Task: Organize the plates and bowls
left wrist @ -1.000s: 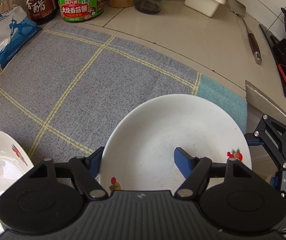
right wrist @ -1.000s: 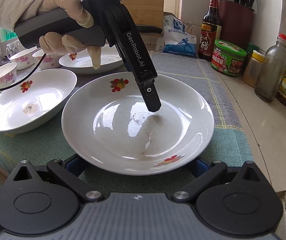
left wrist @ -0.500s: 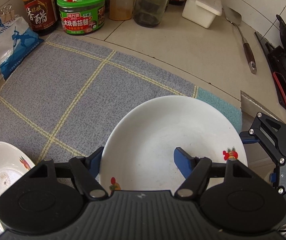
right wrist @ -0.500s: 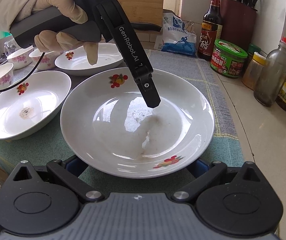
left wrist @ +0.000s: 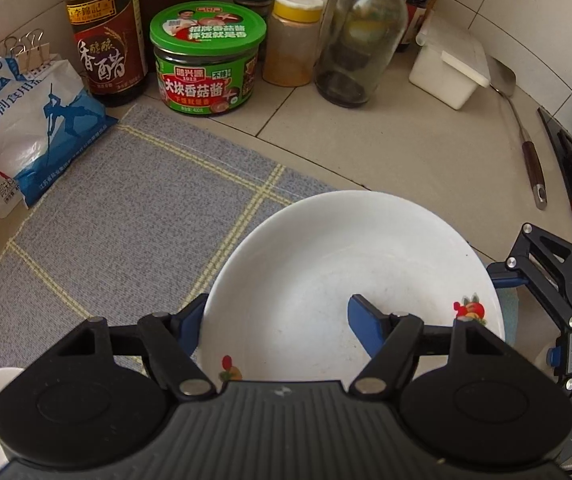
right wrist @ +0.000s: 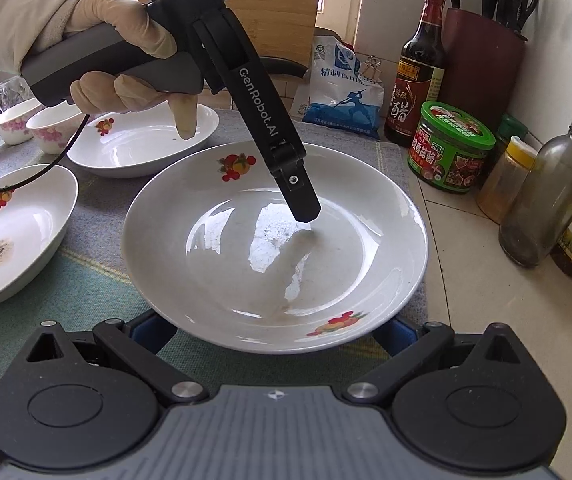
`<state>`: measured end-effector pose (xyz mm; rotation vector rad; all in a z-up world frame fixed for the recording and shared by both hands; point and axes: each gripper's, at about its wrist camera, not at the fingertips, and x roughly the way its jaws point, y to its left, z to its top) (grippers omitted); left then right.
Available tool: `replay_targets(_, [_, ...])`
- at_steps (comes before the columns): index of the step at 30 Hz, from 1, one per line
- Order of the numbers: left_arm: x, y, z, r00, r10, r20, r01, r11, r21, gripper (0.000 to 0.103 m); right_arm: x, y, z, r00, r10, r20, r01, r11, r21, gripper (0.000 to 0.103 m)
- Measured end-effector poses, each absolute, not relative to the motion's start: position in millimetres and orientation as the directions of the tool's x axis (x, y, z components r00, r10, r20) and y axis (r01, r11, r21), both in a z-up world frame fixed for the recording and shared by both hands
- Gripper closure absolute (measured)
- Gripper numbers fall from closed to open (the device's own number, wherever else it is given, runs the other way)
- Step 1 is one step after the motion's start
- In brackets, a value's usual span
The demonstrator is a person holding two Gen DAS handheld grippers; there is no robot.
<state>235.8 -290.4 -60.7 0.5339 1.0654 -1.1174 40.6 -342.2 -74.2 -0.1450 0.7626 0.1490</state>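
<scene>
Both grippers bracketed the white plate [right wrist: 274, 248] over the grey mat [left wrist: 126, 208]: left gripper [left wrist: 276, 326] pinched its rim, right gripper [right wrist: 274, 330] held its edges. Only the right view showed two more plates [right wrist: 14, 232] beside it.

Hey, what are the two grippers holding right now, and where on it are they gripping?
Both hold the same white plate. The left gripper clamps its rim, one finger inside, one underneath. The right gripper has the opposite edge, its fingers hidden beneath the plate.

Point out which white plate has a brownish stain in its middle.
The plate at far left in the right wrist view; the held plate and the far plate lack that brown speckled patch.
</scene>
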Motion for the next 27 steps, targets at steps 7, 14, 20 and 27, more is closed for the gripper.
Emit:
replay_targets(7, [258.5, -309.1, -66.3, 0.062, -0.462, -0.885, 0.9, 0.408, -0.15, 0.03, 68.5, -364.0, -78.7, 0.705, 0.096, -0.703, -0.204, 0.976, -0.072, 0.0])
replay_targets(14, [272.9, -321.0, -73.3, 0.069, -0.455, -0.888, 0.896, 0.42, -0.146, 0.03, 85.7, -376.7, -83.0, 0.7, 0.105, -0.706, -0.212, 0.975, -0.065, 0.0])
replay_targets(20, [276.2, -325.4, -74.3, 0.058, -0.464, -0.884, 0.896, 0.415, -0.159, 0.03, 89.1, -383.8, -89.5, 0.689, 0.105, -0.717, -0.205, 0.977, -0.054, 0.0])
replay_targets(27, [275.0, -325.4, -72.8, 0.073, -0.469, -0.88, 0.897, 0.416, -0.147, 0.028, 87.6, -383.0, -91.7, 0.694, 0.091, -0.714, -0.189, 0.98, -0.058, 0.0])
